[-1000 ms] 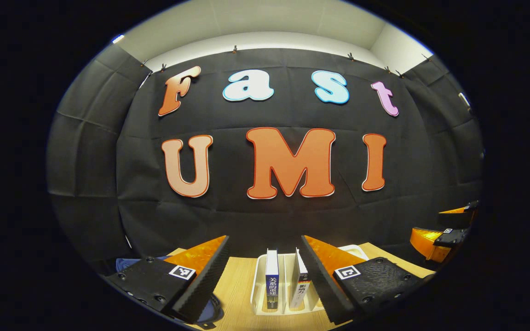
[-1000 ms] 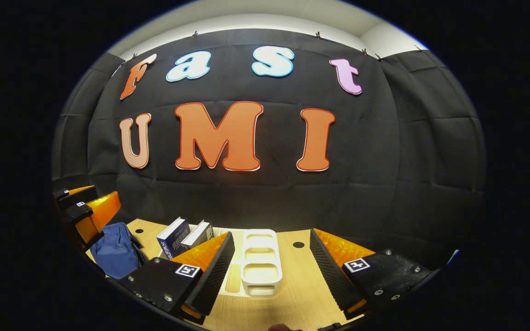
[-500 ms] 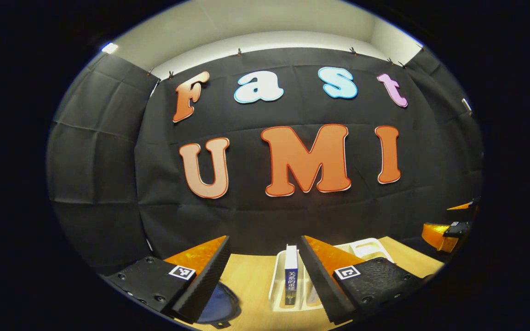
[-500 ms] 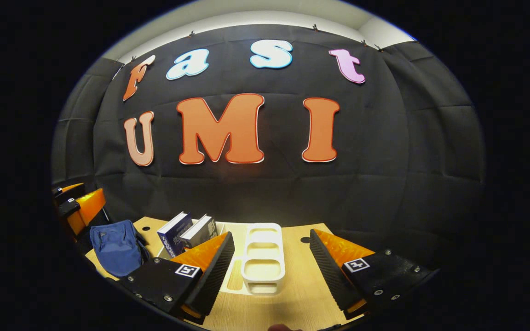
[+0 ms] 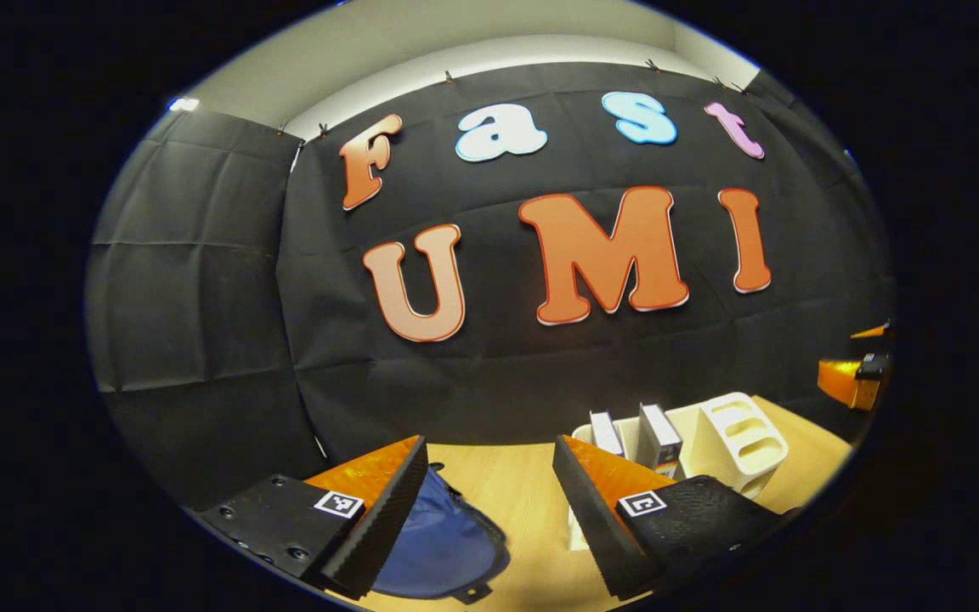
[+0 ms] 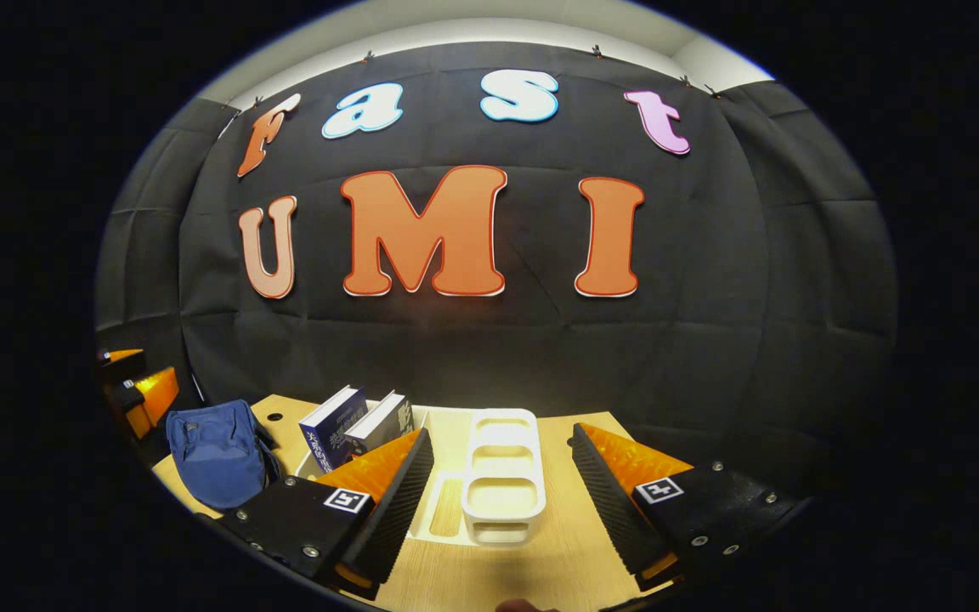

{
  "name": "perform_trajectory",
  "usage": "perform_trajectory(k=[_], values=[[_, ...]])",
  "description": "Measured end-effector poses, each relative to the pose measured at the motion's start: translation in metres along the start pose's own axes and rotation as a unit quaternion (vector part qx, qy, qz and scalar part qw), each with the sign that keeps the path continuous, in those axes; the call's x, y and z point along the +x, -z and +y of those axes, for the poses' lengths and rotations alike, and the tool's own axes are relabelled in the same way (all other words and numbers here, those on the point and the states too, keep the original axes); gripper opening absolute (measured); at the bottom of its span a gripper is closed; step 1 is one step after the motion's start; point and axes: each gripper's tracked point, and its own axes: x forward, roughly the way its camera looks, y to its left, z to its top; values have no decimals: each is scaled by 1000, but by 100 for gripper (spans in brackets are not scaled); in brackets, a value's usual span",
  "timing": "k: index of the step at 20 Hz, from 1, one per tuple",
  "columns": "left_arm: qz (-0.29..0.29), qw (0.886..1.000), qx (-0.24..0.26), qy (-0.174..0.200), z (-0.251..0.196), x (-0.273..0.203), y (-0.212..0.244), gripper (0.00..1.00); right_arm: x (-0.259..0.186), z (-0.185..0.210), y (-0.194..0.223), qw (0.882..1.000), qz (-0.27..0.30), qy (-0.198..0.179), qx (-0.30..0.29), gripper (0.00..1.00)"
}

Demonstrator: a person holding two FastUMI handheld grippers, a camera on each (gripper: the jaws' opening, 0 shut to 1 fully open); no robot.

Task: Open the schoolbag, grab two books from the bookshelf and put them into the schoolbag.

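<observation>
Start of job, judging by the layout: nothing opened, nothing lifted, nothing packed.

Holds left tool (image 5: 489,446) released, fingers spread wide with nothing between them, hovering above the near left part of the bench (image 5: 515,493). Looks down past its left finger onto blue schoolbag (image 5: 443,544), lying on the bench just under and ahead of that tool. Appears closed, with no gaping mouth to be seen from either side, though cannot vouch for the zip itself.

Holds right tool (image 6: 502,433) released as well, wide and empty, pointed straight at white bookshelf (image 6: 502,466), a slotted rack standing mid-bench. Finds the two books at the rack's left end, leaning side by side: dark blue book (image 6: 332,425) nearer the schoolbag, second book (image 6: 383,421) just right of it, seemingly touching. Puts the schoolbag left of the bookshelf, near it but apart, with bare bench between. Touches neither books nor rack with either tool.

Leaves every step to do, then: open the schoolbag, draw one book out of the rack, drop it in, fetch the other, drop that in too. Seems to favour the left tool for the opening, being right over the bag, and the right tool for the books, though only a guess. Calls for care with the soft bag, likely to slump or slide when tugged, and with the leaning books, likely to tip once one is pulled away.
</observation>
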Motion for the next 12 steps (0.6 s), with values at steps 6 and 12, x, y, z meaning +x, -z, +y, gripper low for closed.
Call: perform_trajectory(k=[6,12], values=[[53,994,85,32,26,21,74,93,-2,22,4,1000,11,17,-12,97],[83,976,182,83,25,35,150,96,1,38,8,999,23,43,-19,98]])
